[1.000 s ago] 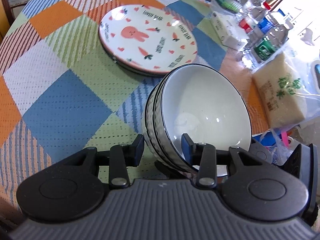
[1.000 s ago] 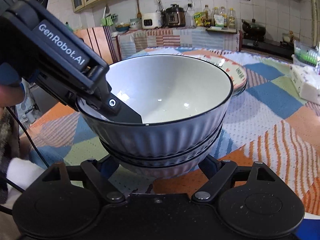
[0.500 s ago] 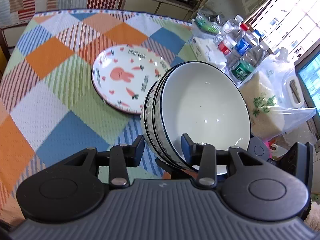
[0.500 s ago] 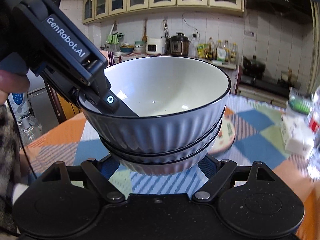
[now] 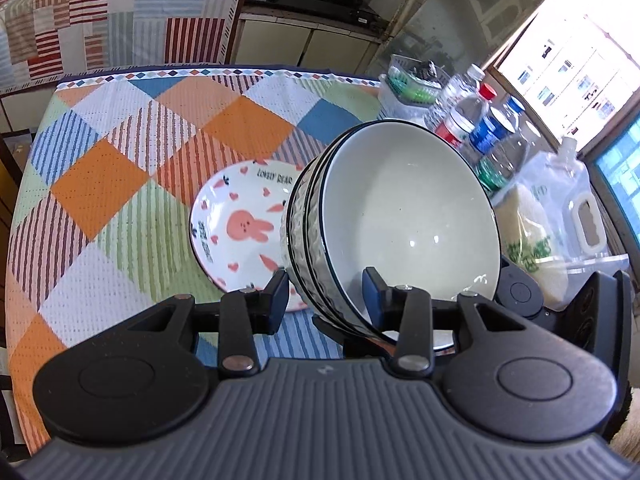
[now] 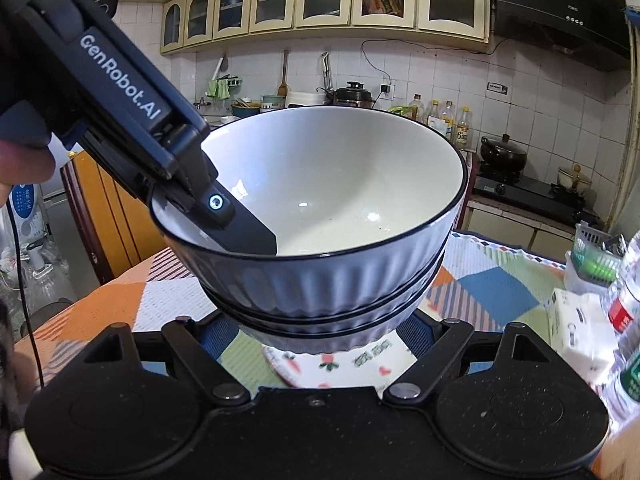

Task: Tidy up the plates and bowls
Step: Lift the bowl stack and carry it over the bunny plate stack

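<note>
Both grippers [image 5: 325, 300] [image 6: 316, 334] clamp the stacked bowls [image 6: 320, 248], held above the rabbit plate [image 5: 236, 224]; next likely calls for lowering them gently onto it.

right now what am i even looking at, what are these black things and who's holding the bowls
No robot arm is involved: a person holds a hand-held gripper in each hand, and each carries a fisheye camera looking along its two fingers. The black shapes low in each picture are the gripper's own body.

One picture comes from the left hand-held gripper, which pinches the rim of a stack of ribbed white bowls with dark rims. The other comes from the right hand-held gripper, whose fingers straddle the stack's base; there the left one shows as the dark device labelled GenRobot.AI.

The stack is lifted clear of the patchwork tablecloth in orange, blue and green. Beneath it lies a white plate with a pink rabbit print. Plastic water bottles stand at the table's edge.
</note>
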